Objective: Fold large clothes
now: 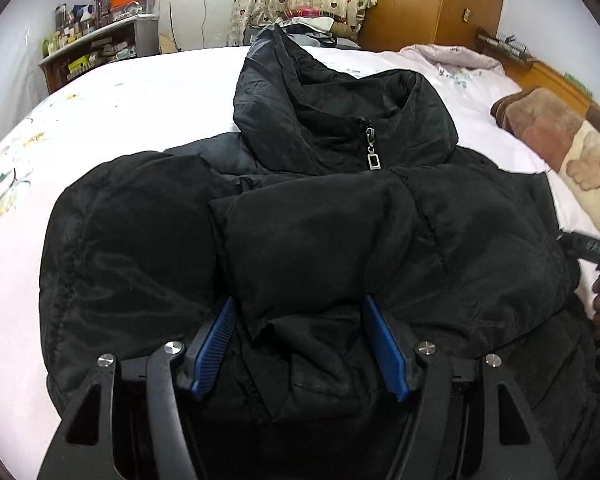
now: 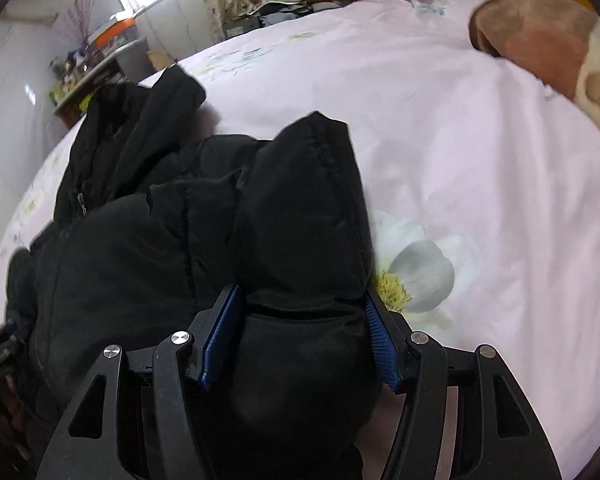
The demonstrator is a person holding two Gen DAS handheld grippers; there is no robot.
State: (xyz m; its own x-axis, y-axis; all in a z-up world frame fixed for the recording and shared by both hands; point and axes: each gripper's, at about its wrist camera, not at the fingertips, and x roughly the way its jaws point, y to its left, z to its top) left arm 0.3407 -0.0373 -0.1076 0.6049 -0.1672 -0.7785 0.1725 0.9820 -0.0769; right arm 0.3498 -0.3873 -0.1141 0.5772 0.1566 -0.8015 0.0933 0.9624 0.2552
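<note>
Jacket [image 1: 320, 216] lies bunched on the bed [image 1: 140, 92]; left tool [image 1: 300, 320] and right tool [image 2: 302, 308] each clamp a thick fold.

Each camera sits just behind its own claw, looking forward and steeply down along the fingers. The left claw [image 1: 300, 344] view sits close over the black jacket [image 1: 340, 220], facing the window beyond. The right claw [image 2: 300, 340] view looks the same way; both share jacket, bed [image 2: 480, 160] and shelf [image 1: 96, 48].
</note>
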